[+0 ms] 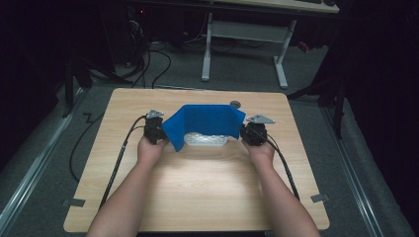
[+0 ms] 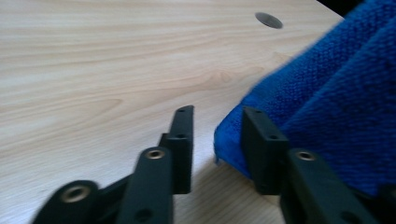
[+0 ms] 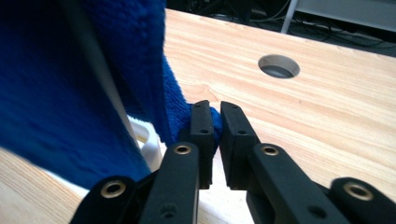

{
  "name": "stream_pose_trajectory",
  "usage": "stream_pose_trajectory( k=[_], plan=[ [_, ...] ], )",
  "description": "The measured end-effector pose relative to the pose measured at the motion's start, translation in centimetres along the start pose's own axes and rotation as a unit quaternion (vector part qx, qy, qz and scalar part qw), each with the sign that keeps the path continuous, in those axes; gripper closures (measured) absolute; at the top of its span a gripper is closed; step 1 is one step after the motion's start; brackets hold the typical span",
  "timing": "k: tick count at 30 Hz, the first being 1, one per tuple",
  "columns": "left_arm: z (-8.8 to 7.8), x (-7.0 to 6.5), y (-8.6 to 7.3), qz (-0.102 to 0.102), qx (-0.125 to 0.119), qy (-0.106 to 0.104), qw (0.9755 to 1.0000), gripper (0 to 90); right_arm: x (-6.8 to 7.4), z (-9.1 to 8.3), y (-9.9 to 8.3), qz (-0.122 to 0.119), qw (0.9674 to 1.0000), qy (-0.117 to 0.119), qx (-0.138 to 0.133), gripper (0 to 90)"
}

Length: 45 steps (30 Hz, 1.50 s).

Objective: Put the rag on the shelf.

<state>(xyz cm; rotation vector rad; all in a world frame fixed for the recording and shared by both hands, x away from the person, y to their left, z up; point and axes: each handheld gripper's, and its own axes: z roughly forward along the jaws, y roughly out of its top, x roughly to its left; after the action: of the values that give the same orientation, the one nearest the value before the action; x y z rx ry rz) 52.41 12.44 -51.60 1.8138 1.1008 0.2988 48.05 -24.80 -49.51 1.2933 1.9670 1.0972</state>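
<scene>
Wooden table (image 1: 197,182) carrying a blue cloth (image 1: 205,121) at 12 o'clock. I'm seeing left gripper (image 2: 217,140) gaping beside its corner, right gripper (image 3: 216,140) pinching the other. Uneven hold is risking the cloth sagging.

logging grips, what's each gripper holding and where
The right gripper pinches the blue cloth at its edge. The left gripper is open; the cloth's corner lies between its jaws.

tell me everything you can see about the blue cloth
The blue cloth is a looped, terry-like towel in one plain colour, held up off the table as a spread sheet between the two tools. The right tool pinches its corner between nearly closed jaws. The left tool stands open at the cloth's other edge, which lies at one jaw. A white object sits under it.
</scene>
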Motion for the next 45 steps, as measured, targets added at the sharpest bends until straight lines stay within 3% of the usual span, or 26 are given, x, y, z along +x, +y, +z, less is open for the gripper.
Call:
stream_pose_trajectory(
  k=[7,14,18,24,27,34,36,38,41,42,45],
  plan=[
    [-2.1,0.6,-0.4,-0.004,-0.020,0.020,0.9996,50.8,-0.6,-0.8,0.2,0.004,0.9999,-0.009,0.005,72.1],
    [-4.2,0.4,-0.4,0.013,-0.027,0.035,0.9989,50.5,-0.6,-1.9,0.6,-0.001,0.9998,-0.017,-0.002,67.6],
    [-5.3,0.2,-0.6,0.017,-0.033,0.043,0.9984,50.0,-0.6,-2.7,0.5,-0.006,0.9997,-0.020,-0.015,66.4],
    [-7.0,0.0,-1.1,0.017,-0.039,0.059,0.9974,46.9,-0.8,-4.2,0.4,-0.008,0.9995,-0.027,-0.012,60.7],
    [-7.8,-0.2,-1.6,0.017,-0.046,0.058,0.9971,46.7,-0.8,-5.2,0.2,-0.008,0.9991,-0.029,-0.028,60.1],
    [-9.6,-0.9,-3.1,0.023,-0.046,0.056,0.9971,45.6,-0.4,-7.1,-0.2,-0.021,0.9991,-0.027,-0.024,54.4],
    [-10.2,-1.2,-3.5,0.024,-0.046,0.054,0.9972,45.1,-0.1,-7.8,-0.5,-0.027,0.9984,-0.025,-0.041,54.0],
    [-10.8,-1.5,-4.0,0.026,-0.047,0.053,0.9972,44.7,0.3,-8.3,-0.7,-0.038,0.9984,-0.025,-0.032,51.8],
    [-11.8,-2.1,-4.8,0.035,-0.047,0.051,0.9970,44.2,0.8,-9.2,-1.3,-0.041,0.9978,-0.020,-0.047,51.1],
    [-12.1,-2.3,-5.1,0.035,-0.048,0.049,0.9970,44.1,1.0,-9.5,-1.5,-0.041,0.9983,-0.018,-0.038,49.6],
    [-12.9,-2.9,-6.0,0.037,-0.047,0.047,0.9971,43.6,1.6,-10.3,-2.4,-0.049,0.9976,-0.015,-0.047,48.4]
  ],
)
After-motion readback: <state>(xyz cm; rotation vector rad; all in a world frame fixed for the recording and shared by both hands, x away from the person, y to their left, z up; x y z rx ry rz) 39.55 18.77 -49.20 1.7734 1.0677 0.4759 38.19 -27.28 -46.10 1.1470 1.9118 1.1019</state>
